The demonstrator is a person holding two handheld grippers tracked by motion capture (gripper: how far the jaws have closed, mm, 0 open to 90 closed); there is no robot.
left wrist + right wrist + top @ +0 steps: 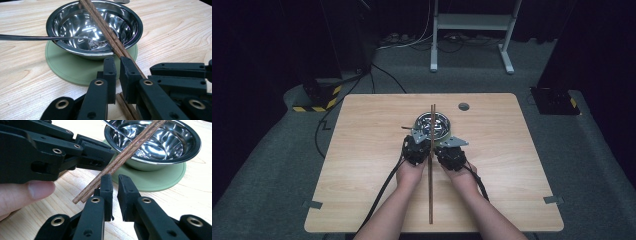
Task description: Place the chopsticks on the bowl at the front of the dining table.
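Observation:
A steel bowl (443, 120) (75, 22) (175, 142) sits on a round green mat (65, 67) (160, 182) at mid-table. A spoon handle (25, 38) (115, 127) sticks out over its rim. A pair of wooden chopsticks (430, 190) (105, 27) (120, 157) leans on the bowl's rim and runs back between my two grippers. My left gripper (418, 139) (117, 60) has its jaws almost together with nothing between them, and the chopsticks pass beside and under its right jaw. Just right of the chopsticks, my right gripper (451, 146) (115, 177) is likewise shut and holds nothing.
The wooden table (512, 175) has a round grommet hole (463, 106) behind the bowl. In the right gripper view a thumb (32, 190) shows under the left gripper's body. A white stand (472, 22) and cables lie on the floor beyond the table.

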